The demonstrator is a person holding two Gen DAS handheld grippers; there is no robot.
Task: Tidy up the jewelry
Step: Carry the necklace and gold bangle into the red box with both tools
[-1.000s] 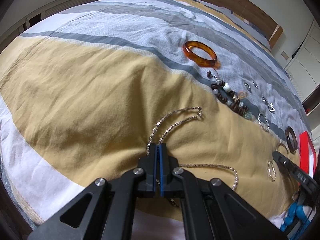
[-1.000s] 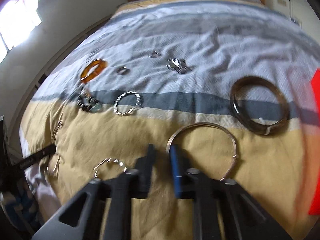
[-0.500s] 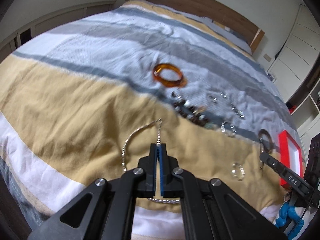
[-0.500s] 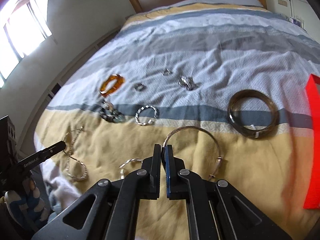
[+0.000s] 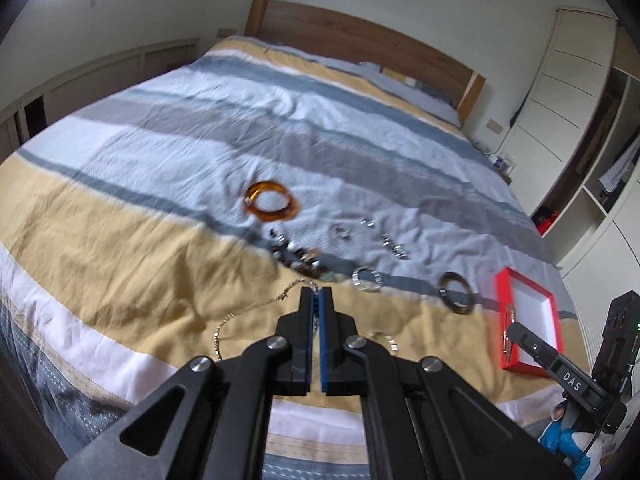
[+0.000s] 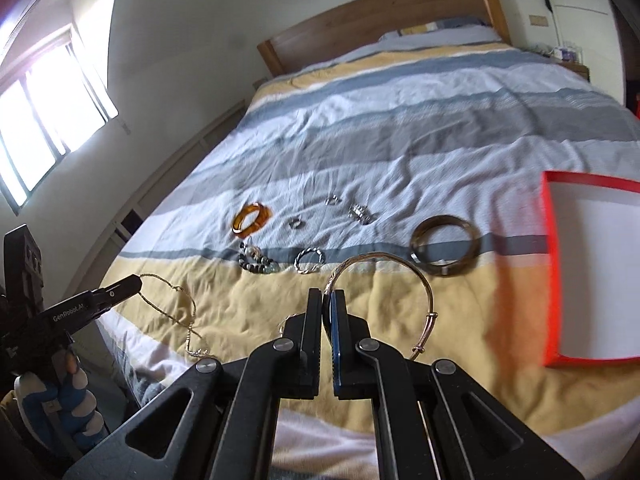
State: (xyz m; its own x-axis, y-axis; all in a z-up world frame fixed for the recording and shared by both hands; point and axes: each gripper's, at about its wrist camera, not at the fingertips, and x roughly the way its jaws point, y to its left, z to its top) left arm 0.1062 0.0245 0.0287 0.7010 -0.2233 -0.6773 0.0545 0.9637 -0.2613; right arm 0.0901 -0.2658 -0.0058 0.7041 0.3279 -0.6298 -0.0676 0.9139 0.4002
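Observation:
My left gripper (image 5: 316, 293) is shut on a thin chain necklace (image 5: 248, 312), which hangs from the tips down to the bed; the right wrist view shows the chain (image 6: 176, 304) lifted at the left gripper (image 6: 136, 280). My right gripper (image 6: 329, 294) is shut on a thin gold bangle (image 6: 404, 268) and holds it above the bed; in the left wrist view the bangle (image 5: 509, 330) hangs near the red box (image 5: 552, 312). The red box with white inside (image 6: 548, 264) lies at the right.
On the striped bedspread (image 5: 160, 240) lie an amber bangle (image 5: 270, 202), a dark beaded bracelet (image 5: 298, 260), a twisted silver ring (image 5: 366, 278), a dark brown bangle (image 5: 458, 292) and small silver pieces (image 5: 394, 246). A wooden headboard (image 5: 360, 40) stands far back.
Both grippers have lifted away from the bed. The left raised the chain; the right closed on the gold bangle and lifted it toward the red box.

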